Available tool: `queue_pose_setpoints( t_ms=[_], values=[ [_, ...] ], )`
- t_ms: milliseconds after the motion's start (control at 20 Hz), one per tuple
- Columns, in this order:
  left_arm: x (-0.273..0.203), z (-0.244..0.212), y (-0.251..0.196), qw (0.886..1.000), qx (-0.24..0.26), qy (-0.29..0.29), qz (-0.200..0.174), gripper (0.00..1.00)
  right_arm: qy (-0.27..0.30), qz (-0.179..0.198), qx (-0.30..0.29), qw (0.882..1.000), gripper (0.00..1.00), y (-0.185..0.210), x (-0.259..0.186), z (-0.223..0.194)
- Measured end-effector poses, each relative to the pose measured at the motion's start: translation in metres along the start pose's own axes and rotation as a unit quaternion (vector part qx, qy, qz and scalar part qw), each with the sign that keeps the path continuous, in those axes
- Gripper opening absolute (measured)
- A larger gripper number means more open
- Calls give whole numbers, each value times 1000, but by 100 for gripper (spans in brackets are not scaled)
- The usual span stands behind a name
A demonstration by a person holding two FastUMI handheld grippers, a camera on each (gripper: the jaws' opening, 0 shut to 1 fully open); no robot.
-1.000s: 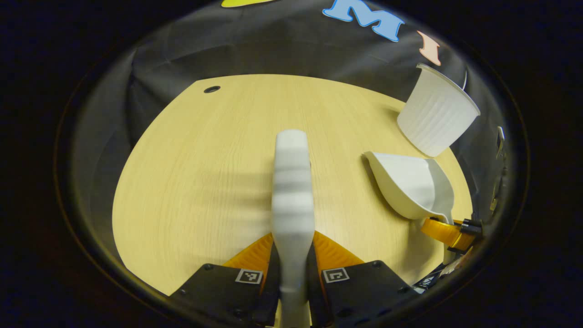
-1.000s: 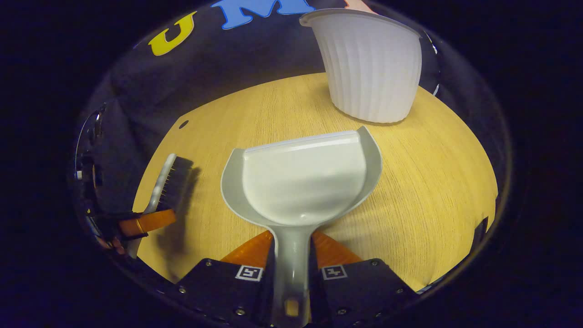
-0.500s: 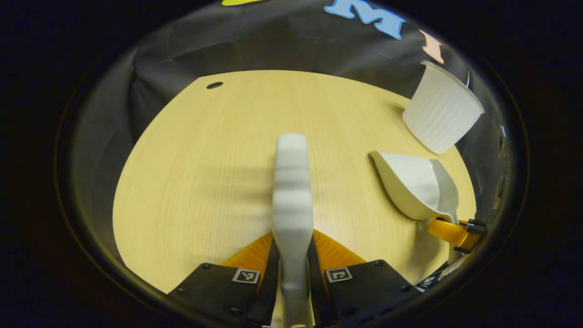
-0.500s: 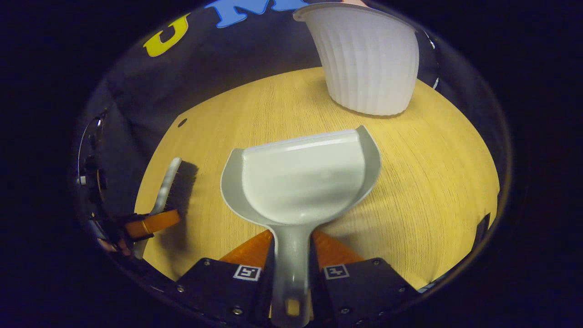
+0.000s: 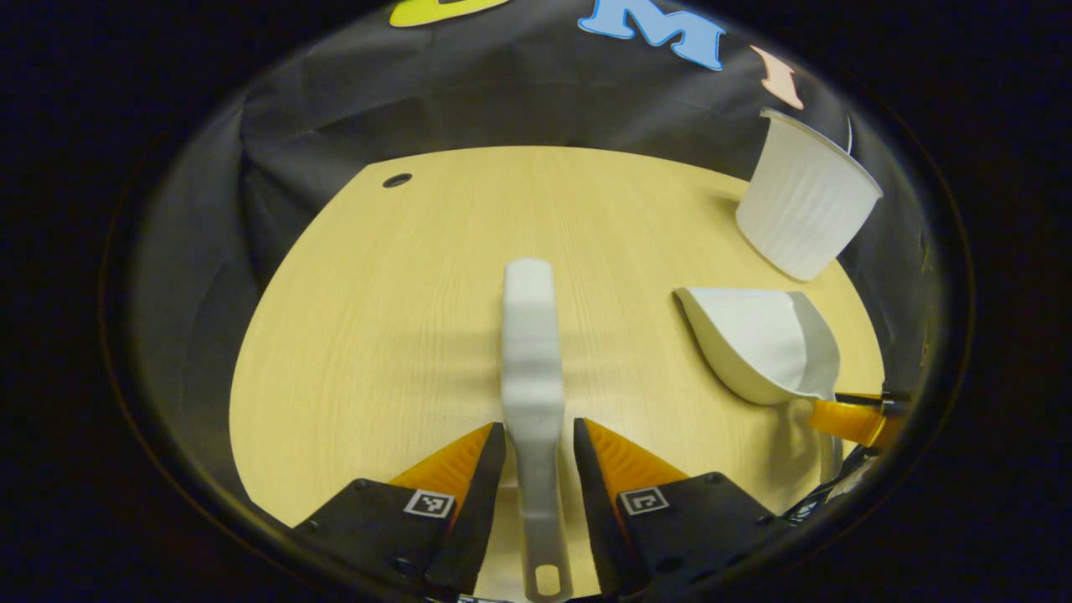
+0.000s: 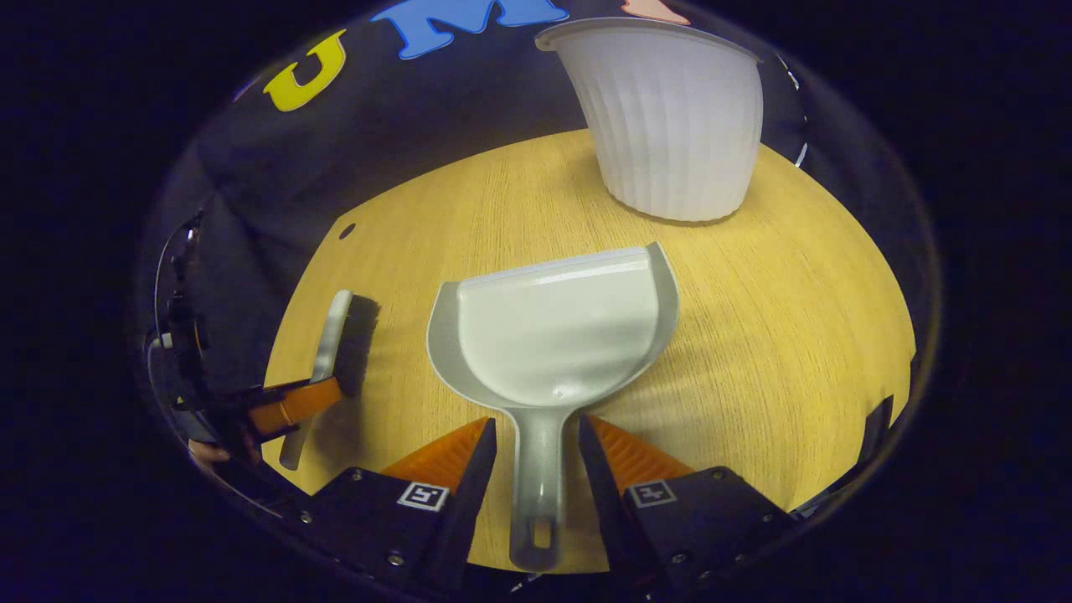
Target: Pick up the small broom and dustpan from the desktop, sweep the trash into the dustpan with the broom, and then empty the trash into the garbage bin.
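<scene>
Both tongs now released: left tongs parted around broom, right tongs around dustpan. Both set down on worktop near bin. Task apparently finished.

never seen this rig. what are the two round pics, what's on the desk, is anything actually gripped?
No robot arm here: a person carries a two-finger gripper in each hand, and a fisheye camera rides on each, looking forward along its fingers.

In the left gripper view, the left gripper stands open around the small broom handle, with gaps on both sides.

In the right gripper view, the right gripper is likewise open around the dustpan handle. So neither tool is gripped; both seem to lie on the wooden desktop.

The white ribbed garbage bin stands at the far edge. I see no trash on the desk.
</scene>
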State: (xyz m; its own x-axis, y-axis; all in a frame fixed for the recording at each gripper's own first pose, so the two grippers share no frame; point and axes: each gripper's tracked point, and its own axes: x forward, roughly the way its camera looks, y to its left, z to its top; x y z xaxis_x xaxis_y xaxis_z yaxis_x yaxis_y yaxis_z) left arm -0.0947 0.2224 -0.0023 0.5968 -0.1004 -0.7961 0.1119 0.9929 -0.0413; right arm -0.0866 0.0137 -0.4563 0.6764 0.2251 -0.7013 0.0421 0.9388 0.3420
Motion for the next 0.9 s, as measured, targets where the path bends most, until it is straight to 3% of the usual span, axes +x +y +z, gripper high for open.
queue_pose_setpoints(
  t_ms=[50,100,150,300,400,700,900],
  values=[
    [-4,0,0,1000,1,-4,2,59,-3,1,-3,1000,67,-1,-4,1],
    [-7,2,1,1000,3,-9,5,68,-8,0,-6,1000,78,-4,-6,3],
    [-12,4,0,1000,4,-16,6,68,-15,-1,-11,1000,83,-5,-10,7],
    [-25,16,-1,999,-2,-51,9,82,-43,-6,-31,999,85,-10,-21,20],
    [-35,31,-4,997,-6,-81,12,93,-67,-13,-49,996,96,-14,-33,32],
    [-71,66,-25,981,1,-191,16,94,-166,-24,-92,981,98,-23,-68,84],
    [-97,93,-40,964,-5,-267,5,95,-252,-41,-125,959,98,-26,-96,121]
  ],
)
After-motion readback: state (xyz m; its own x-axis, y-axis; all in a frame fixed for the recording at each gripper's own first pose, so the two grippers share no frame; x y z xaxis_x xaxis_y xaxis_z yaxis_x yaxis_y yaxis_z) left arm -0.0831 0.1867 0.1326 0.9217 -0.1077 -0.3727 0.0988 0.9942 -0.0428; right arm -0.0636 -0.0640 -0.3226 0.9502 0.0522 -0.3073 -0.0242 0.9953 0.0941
